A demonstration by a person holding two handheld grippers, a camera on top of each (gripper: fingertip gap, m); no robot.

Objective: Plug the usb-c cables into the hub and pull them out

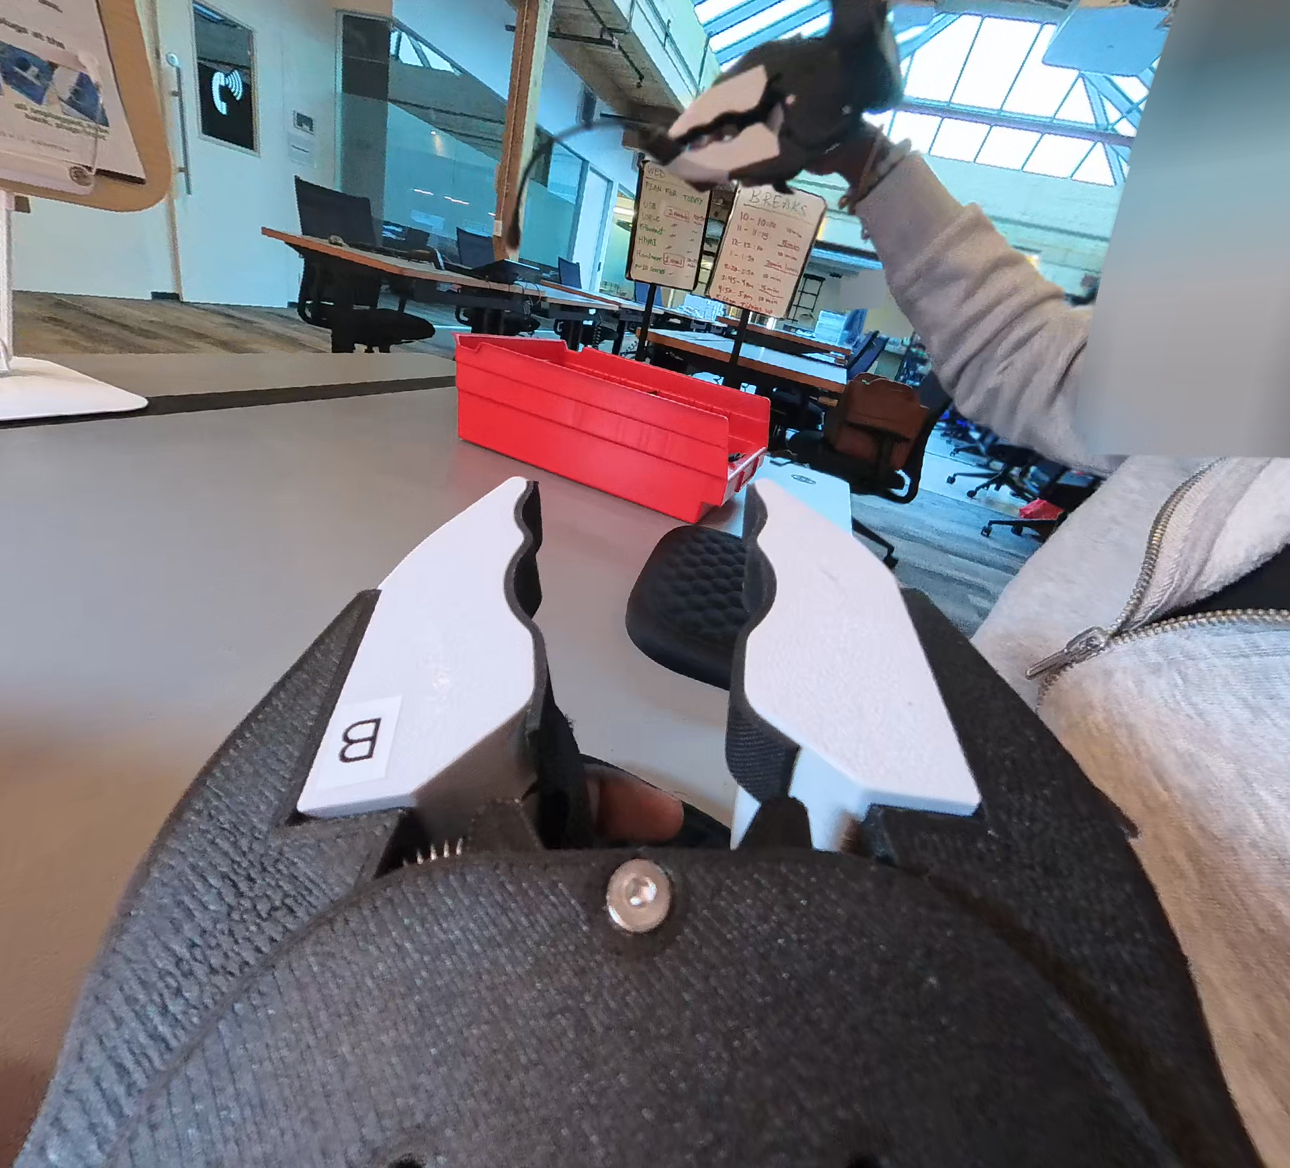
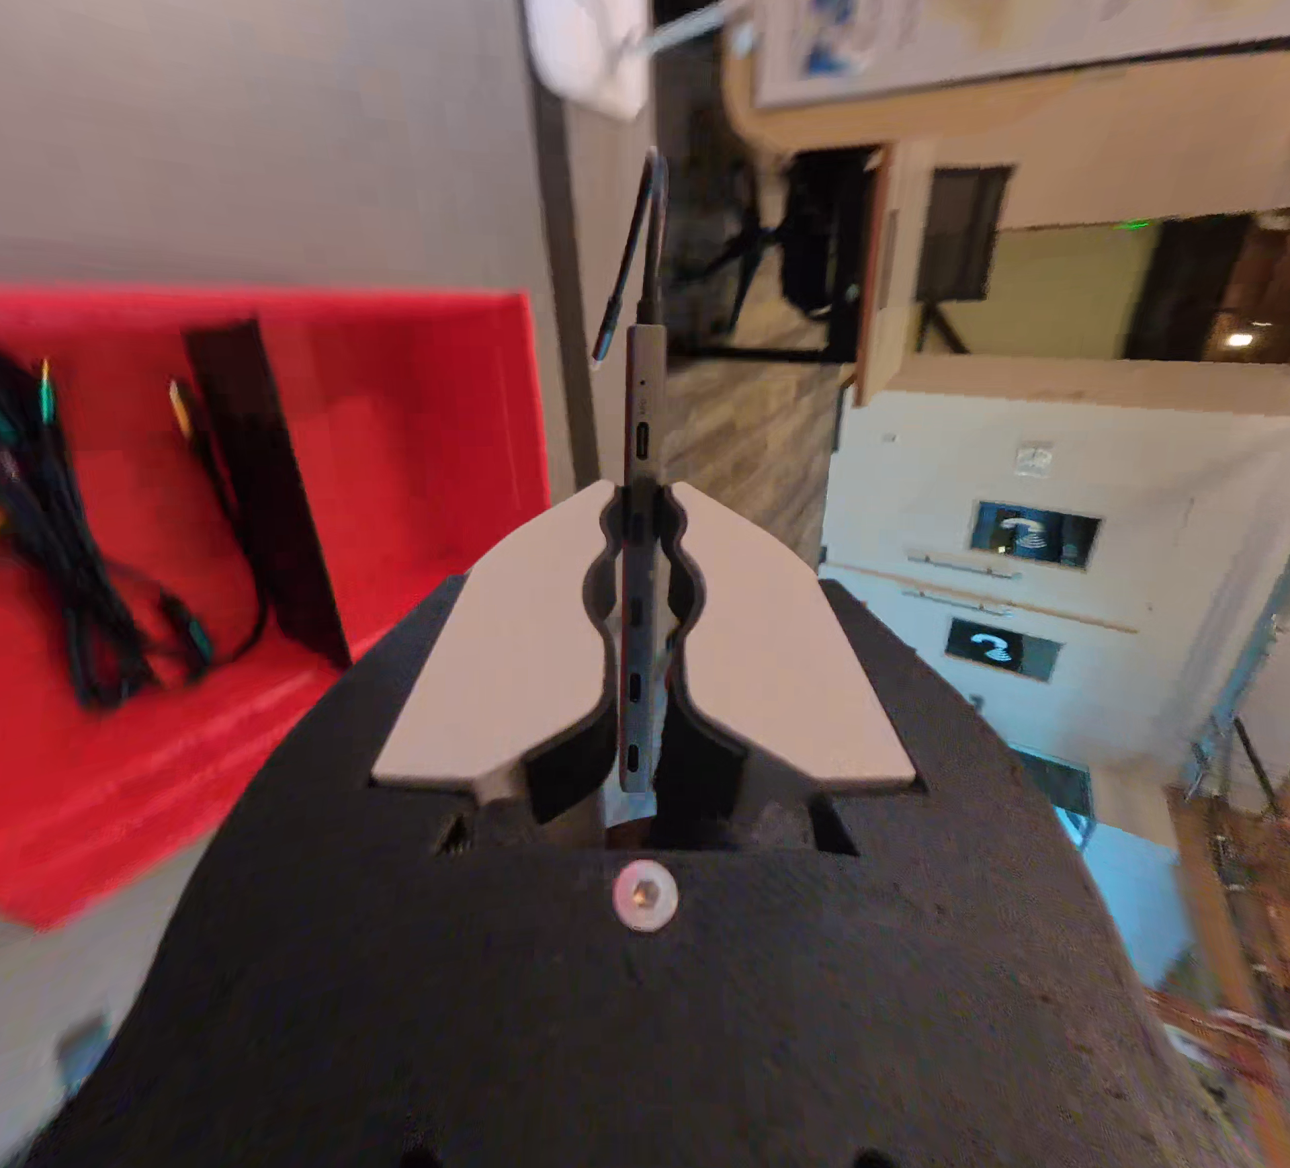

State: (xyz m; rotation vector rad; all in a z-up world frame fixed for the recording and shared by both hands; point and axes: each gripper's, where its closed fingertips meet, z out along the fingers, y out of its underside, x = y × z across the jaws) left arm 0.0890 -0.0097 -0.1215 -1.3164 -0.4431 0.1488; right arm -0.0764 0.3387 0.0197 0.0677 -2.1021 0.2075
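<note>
My right gripper (image 2: 643, 488) is shut on a slim grey hub (image 2: 643, 394), held edge-on with its row of ports facing the camera. The hub's short black cable (image 2: 646, 227) loops off its far end. In the left wrist view the right gripper (image 1: 726, 132) is raised high in the air and blurred, with the black cable (image 1: 537, 178) dangling from it. My left gripper (image 1: 642, 506) is open and empty, low over the grey table (image 1: 209, 541). A red bin (image 2: 419, 436) holds a bundle of black cables (image 2: 70, 576) and a black divider (image 2: 258, 492).
The red bin (image 1: 607, 429) lies on the table just beyond my left gripper. A black textured pad (image 1: 691, 597) lies by its right finger. A white stand base (image 1: 63, 394) is at far left. A person's grey sleeve (image 1: 977, 310) and jacket fill the right side. My right fingertips sit around 40 cm from my left ones.
</note>
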